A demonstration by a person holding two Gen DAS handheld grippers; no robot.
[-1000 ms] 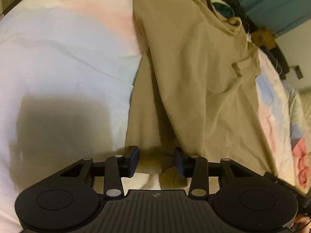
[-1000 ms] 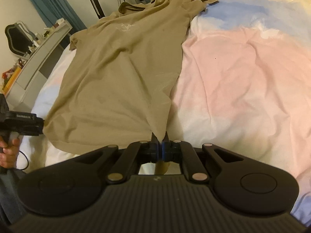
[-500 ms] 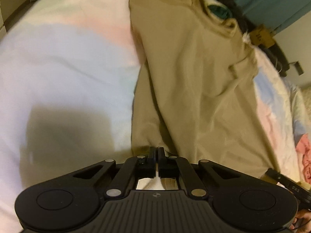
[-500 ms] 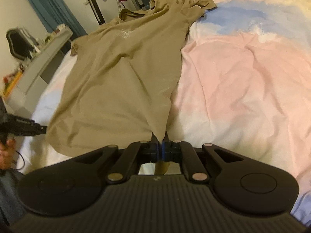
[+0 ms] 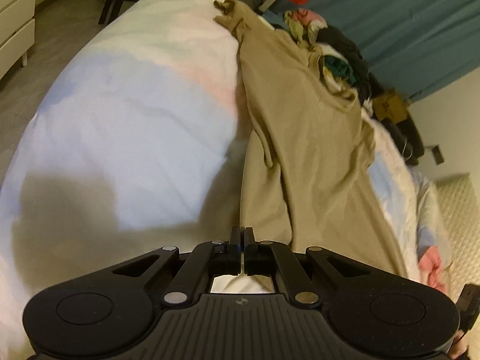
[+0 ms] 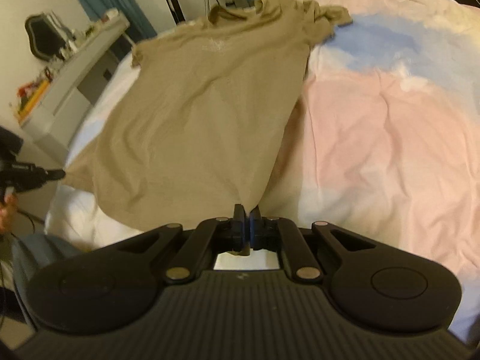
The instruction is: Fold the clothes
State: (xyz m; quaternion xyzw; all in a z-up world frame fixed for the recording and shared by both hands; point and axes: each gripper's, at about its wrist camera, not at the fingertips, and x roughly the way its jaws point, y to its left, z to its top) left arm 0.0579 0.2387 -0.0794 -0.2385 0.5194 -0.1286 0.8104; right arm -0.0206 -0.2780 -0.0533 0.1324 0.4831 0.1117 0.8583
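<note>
Below, both claws point along the bed [image 6: 390, 120]: left claw [image 5: 241, 240] and right claw [image 6: 246, 219] each clamped on a hem corner of the shirt [image 6: 204, 96], lifting it.

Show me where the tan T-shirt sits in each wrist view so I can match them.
Left wrist view: the tan T-shirt runs from top centre down the right-centre to the left hand-held gripper.
Right wrist view: the T-shirt fills centre-left, hem corner pinched in the right hand-held gripper.
Shared landmark: the pastel bedspread.
</note>
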